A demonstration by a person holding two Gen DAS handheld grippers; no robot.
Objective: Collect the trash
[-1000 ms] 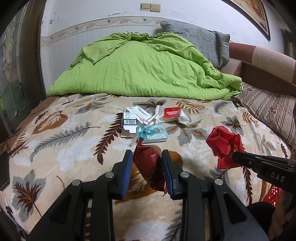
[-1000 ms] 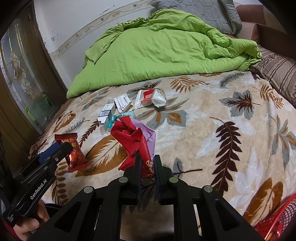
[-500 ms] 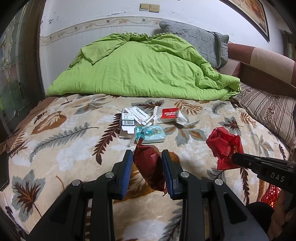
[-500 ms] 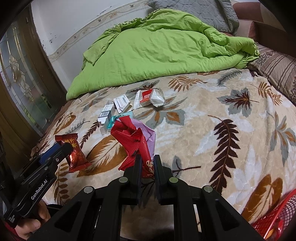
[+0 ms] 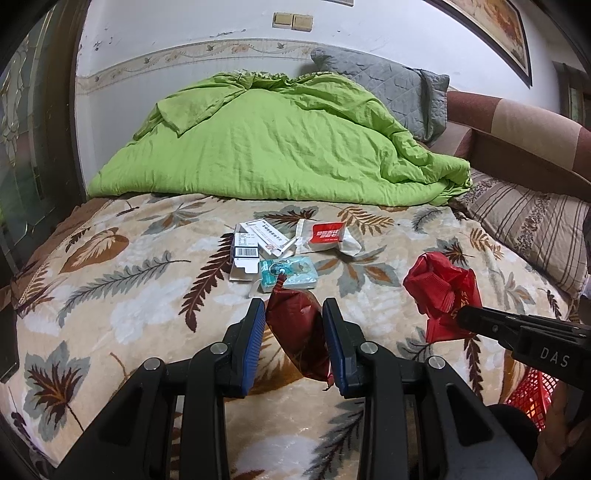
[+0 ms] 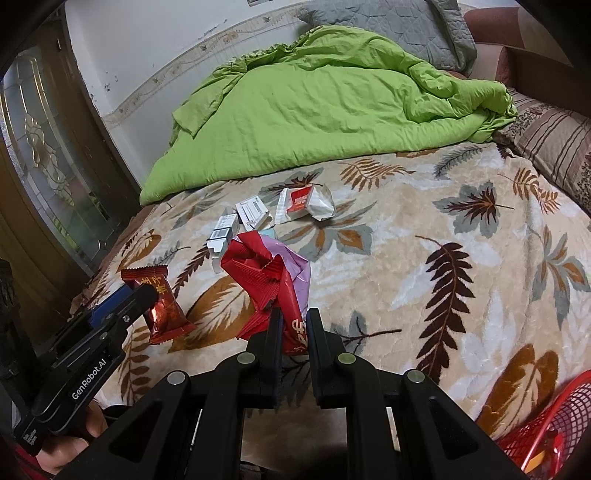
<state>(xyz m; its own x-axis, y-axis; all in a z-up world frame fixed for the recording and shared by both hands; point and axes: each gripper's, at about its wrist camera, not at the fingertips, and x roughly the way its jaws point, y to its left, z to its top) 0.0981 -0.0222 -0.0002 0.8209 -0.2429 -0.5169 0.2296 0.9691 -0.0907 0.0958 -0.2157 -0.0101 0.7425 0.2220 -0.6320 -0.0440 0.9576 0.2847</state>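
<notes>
While both hand-held grippers (image 5: 293,314) (image 6: 291,325) pinching red wrappers (image 5: 299,332) (image 6: 266,269), boxes (image 5: 255,243) & pkts (image 5: 327,236) beyond, nr green duvet (image 5: 277,147).

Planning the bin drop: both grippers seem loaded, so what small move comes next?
Probably swing the right gripper, shut on the crumpled red wrapper, toward the red basket at lower right; the left gripper already clamps the dark red snack packet.

A leaf-patterned bed (image 5: 110,295) with green quilt (image 5: 280,155) stands against a white wall (image 5: 184,29).
</notes>
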